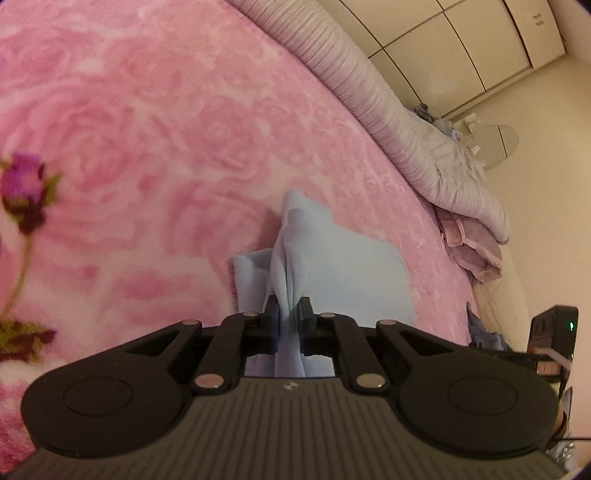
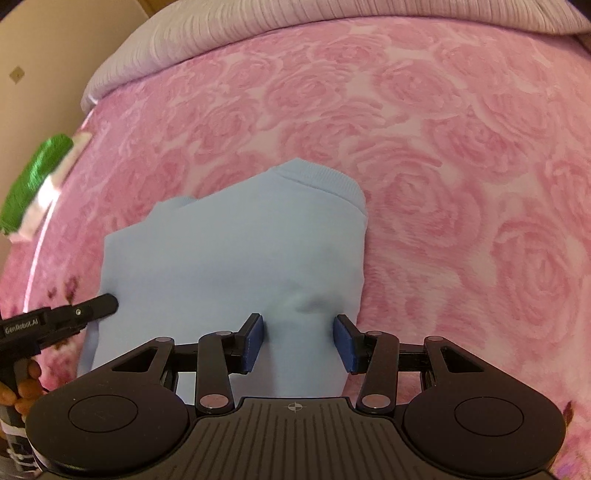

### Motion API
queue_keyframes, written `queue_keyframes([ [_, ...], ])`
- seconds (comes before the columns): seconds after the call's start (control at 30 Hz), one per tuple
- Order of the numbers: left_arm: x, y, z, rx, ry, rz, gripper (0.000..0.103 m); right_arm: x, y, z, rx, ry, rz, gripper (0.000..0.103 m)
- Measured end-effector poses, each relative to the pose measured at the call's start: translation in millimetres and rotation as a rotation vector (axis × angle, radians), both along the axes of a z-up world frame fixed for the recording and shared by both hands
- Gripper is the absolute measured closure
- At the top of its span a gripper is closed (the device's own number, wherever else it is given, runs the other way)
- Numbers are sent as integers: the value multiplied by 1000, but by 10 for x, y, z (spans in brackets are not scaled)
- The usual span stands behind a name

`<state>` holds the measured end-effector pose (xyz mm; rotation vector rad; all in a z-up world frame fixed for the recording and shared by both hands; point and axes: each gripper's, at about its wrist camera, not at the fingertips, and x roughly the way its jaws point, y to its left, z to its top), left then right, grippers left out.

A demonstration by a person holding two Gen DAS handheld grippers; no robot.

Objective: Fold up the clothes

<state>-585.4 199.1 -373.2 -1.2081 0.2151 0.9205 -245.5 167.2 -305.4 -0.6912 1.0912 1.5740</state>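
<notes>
A pink rose-patterned blanket covers the bed and fills most of both views, spreading ahead of and to both sides of each pair of jaws. Beyond it, far ahead of the right gripper's jaws, a ribbed lilac duvet runs along the edge of the bed; in the left wrist view the same duvet lies ahead and to the right of the jaws, with cream wardrobe doors behind it.

The light blue garment lies on the blanket, partly folded into a rough rectangle, its ribbed hem at the far end. It lies directly ahead of and under the right gripper's jaws and reaches left of them.

The right gripper sits just above the near part of the garment with its blue-padded jaws standing apart, cloth showing in the gap between them and nothing pinched.

The left gripper has its jaws drawn close together on a bunched ridge of the garment, which rises ahead of the jaws in a raised fold. In the right wrist view it enters from the left, its fingertip at the garment's left edge, and fingers of the person's hand show below it.

A small green and white object lies at the blanket's edge, far to the left of the right jaws.
</notes>
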Motion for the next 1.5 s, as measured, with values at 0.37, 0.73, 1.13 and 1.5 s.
queue_keyframes([
  [0.37,-15,-1,47,13,-7,-2,96,-87,-23,-13,14,-46,12,55],
  [0.73,63,-152,-28,58,60,27,89,-76,-141,-100,90,-30,-1,50],
  [1.13,-338,-1662,272,45,-88,164,69,141,-2008,-17,531,-82,-69,50],
  [1.5,-195,-1707,-166,-100,-381,329,65,-256,-2262,-134,562,-341,84,50],
])
